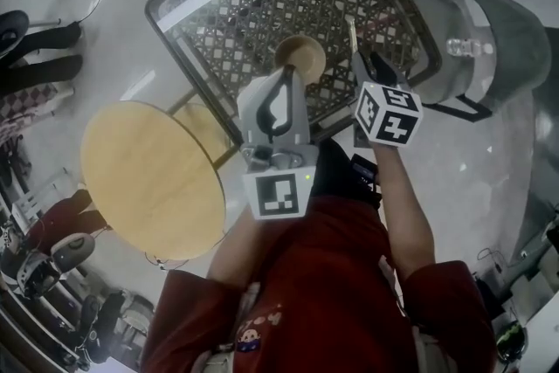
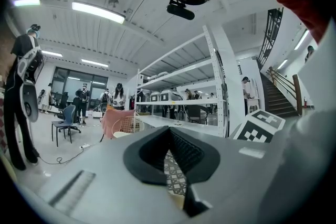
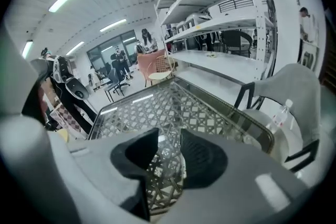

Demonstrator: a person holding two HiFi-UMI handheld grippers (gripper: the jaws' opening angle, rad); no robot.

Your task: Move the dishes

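We read this as a large open laboratory or workshop hall. Overhead run ceiling strip lights (image 2: 98, 12); in the far middle stands white metal shelving (image 2: 184, 86), with a staircase (image 2: 278, 97) at far right. At far left are a wheeled office chair (image 2: 67, 122), standing people (image 2: 116, 96) and a floor cable (image 2: 58, 157). Nearby sit a glass-topped lattice table (image 1: 288, 4) and a round wooden table (image 1: 153, 175).
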